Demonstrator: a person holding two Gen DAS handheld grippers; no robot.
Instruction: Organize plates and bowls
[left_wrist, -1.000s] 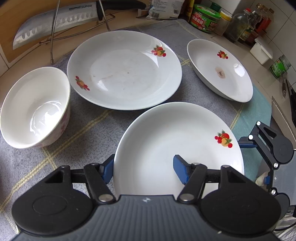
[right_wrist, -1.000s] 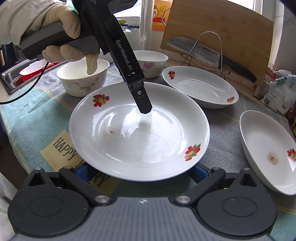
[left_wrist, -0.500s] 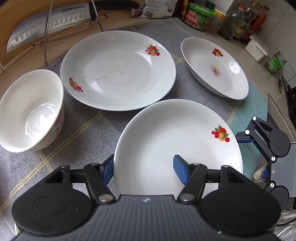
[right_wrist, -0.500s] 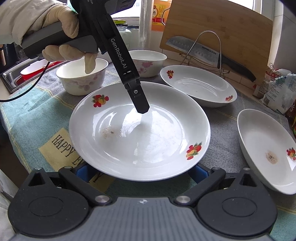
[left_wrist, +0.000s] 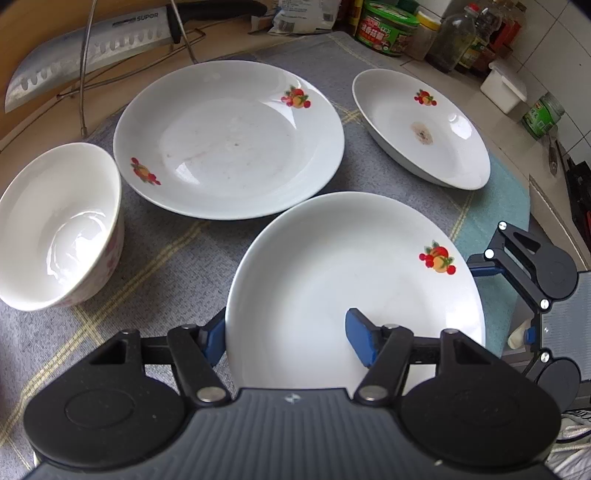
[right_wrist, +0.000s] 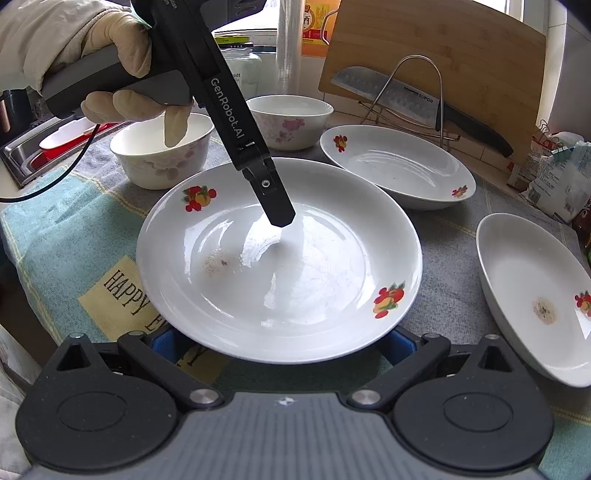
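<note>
A white plate with fruit prints (left_wrist: 351, 266) (right_wrist: 280, 266) lies nearest on the cloth. My left gripper (left_wrist: 288, 336) is shut on its rim, one blue pad outside the edge and one finger (right_wrist: 277, 206) pressing on the inside. My right gripper (right_wrist: 280, 347) stands open at the opposite edge, its blue pads wide apart and partly hidden under the rim; it also shows at the right in the left wrist view (left_wrist: 502, 301). Two more fruit plates (left_wrist: 229, 140) (left_wrist: 421, 125) lie behind. A flowered bowl (left_wrist: 55, 229) sits left; two bowls (right_wrist: 159, 155) (right_wrist: 291, 122) stand together.
A cleaver (left_wrist: 92, 44) rests on a wire rack against a wooden board (right_wrist: 443, 48). Jars and bottles (left_wrist: 388, 29) line the back of the counter. A sink (right_wrist: 22, 147) lies past the cloth's left end. A gloved hand (right_wrist: 122, 62) holds the left gripper.
</note>
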